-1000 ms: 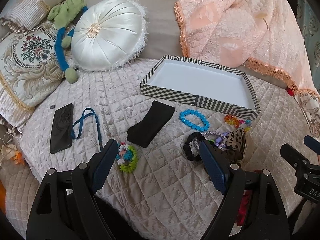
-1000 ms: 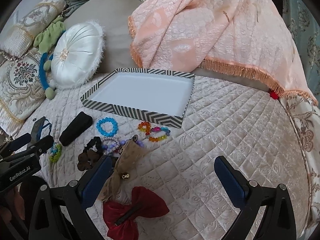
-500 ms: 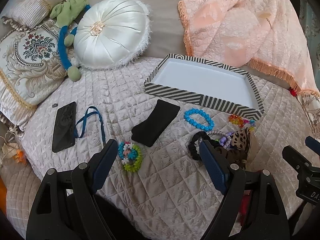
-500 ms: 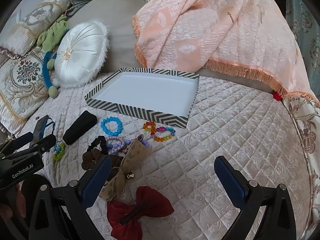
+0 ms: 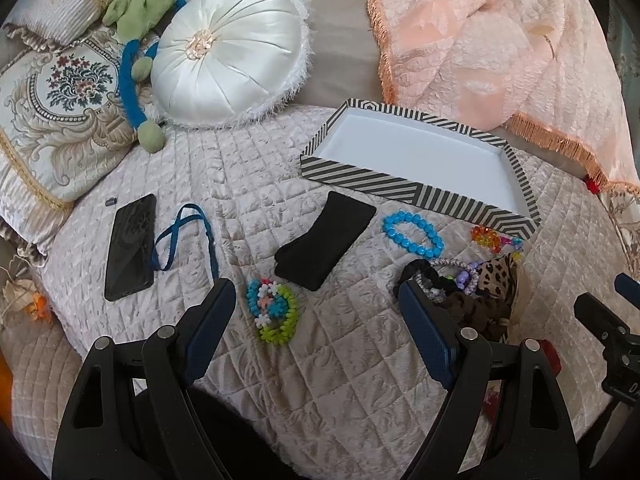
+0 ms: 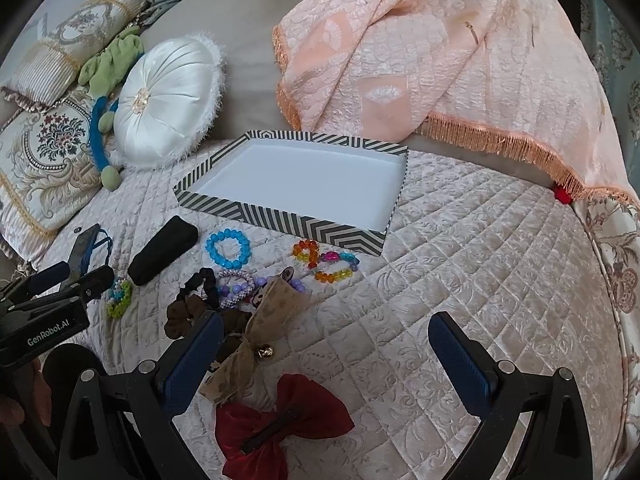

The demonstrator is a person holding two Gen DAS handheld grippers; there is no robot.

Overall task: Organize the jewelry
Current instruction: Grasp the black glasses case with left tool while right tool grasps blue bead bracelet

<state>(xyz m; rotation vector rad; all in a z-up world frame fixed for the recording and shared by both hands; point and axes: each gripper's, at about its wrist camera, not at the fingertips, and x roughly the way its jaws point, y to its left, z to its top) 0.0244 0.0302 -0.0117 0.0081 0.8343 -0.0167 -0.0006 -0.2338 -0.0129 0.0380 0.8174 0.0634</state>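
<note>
I am holding my left gripper (image 5: 314, 296) above the quilted bed cover (image 5: 360, 360), its two blue-padded fingers spread wide with nothing between them, and my right gripper (image 6: 324, 332) is hovering further right, spread just as wide and gripping nothing. The jewelry is lying loose on the cover in front of the striped tray (image 5: 416, 196), whose white inside is holding nothing. A turquoise bead bracelet (image 5: 413, 234) is sitting just beside the tray's near wall, and an orange and multicolour bead bracelet (image 6: 325, 260) is lying close to the tray's near corner. A green, blue and white bracelet (image 5: 273, 312) is resting just ahead of my left gripper's left finger, near a black case (image 5: 325, 246). By the left gripper's right finger, a purple bead bracelet (image 6: 236, 284) is touching a black scrunchie (image 6: 198, 286), a brown scrunchie (image 6: 184, 314) and a leopard-print bow (image 6: 264, 320) in one pile. A red bow (image 6: 280, 432) is lying between my right gripper's fingers, low in that camera's view. Off to the left, a black phone (image 5: 130, 246) and a blue strap (image 5: 184, 242) are lying side by side. A white round cushion (image 5: 228, 56) and a peach blanket (image 5: 500, 40) are sitting behind the tray.
</note>
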